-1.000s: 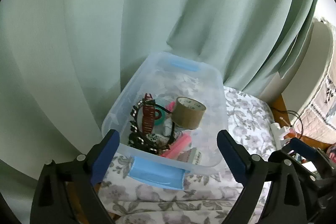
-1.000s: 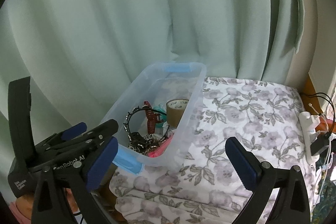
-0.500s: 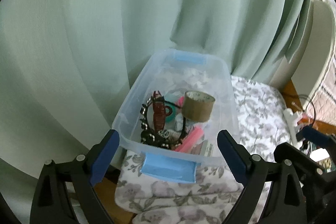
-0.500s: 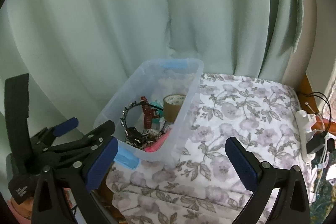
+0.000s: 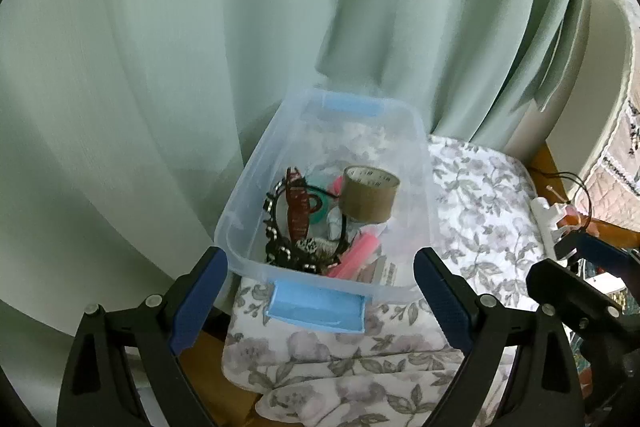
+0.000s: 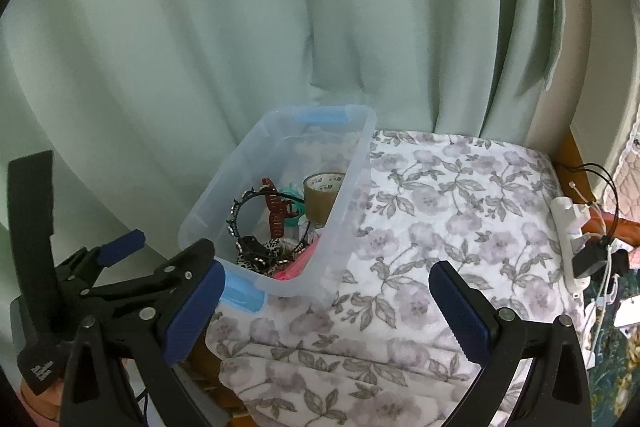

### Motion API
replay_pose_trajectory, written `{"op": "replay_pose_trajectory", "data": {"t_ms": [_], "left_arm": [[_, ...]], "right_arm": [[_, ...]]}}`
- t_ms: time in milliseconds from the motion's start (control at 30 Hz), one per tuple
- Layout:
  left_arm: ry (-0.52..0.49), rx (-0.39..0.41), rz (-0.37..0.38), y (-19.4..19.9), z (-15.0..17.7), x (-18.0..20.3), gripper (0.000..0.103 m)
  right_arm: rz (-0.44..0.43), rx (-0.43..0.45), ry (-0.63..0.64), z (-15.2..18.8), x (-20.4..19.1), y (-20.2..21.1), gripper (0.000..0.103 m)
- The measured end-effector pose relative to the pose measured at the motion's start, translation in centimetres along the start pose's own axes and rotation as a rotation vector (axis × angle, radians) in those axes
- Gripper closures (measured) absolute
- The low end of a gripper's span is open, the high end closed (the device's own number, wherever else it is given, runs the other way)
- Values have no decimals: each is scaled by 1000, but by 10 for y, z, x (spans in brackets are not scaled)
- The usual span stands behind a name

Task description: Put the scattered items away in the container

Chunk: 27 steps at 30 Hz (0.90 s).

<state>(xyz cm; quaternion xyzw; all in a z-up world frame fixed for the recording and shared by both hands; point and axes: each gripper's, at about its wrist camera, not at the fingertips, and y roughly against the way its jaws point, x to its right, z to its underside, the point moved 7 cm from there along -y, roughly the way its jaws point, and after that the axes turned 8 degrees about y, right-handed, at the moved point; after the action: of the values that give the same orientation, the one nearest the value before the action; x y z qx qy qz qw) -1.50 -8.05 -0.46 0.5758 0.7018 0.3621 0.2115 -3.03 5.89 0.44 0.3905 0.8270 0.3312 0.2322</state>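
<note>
Both spread wide and empty: left gripper and right gripper, blue pads well apart, gripping nothing. Just beyond the left gripper, clear plastic container with blue handles, sitting on a folded floral blanket at its left edge. Inside the container: brown tape roll upright toward the right wall, red-brown hair claw left of the roll, black studded headband beside the claw, pink marker near the front wall. Behind the container, pale green curtain. Far right of the container, past the blanket, white power strip with black cables.
</note>
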Motion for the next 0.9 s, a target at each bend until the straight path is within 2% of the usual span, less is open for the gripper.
{"op": "replay_pose_trajectory", "data": {"t_ms": [467, 900], "left_arm": [[-5, 38, 36, 23, -20, 11, 8], [-12, 38, 48, 27, -19, 20, 8]], "right_arm": [[18, 23, 7, -21, 5, 28, 0], [30, 15, -3, -21, 13, 37, 0]]}}
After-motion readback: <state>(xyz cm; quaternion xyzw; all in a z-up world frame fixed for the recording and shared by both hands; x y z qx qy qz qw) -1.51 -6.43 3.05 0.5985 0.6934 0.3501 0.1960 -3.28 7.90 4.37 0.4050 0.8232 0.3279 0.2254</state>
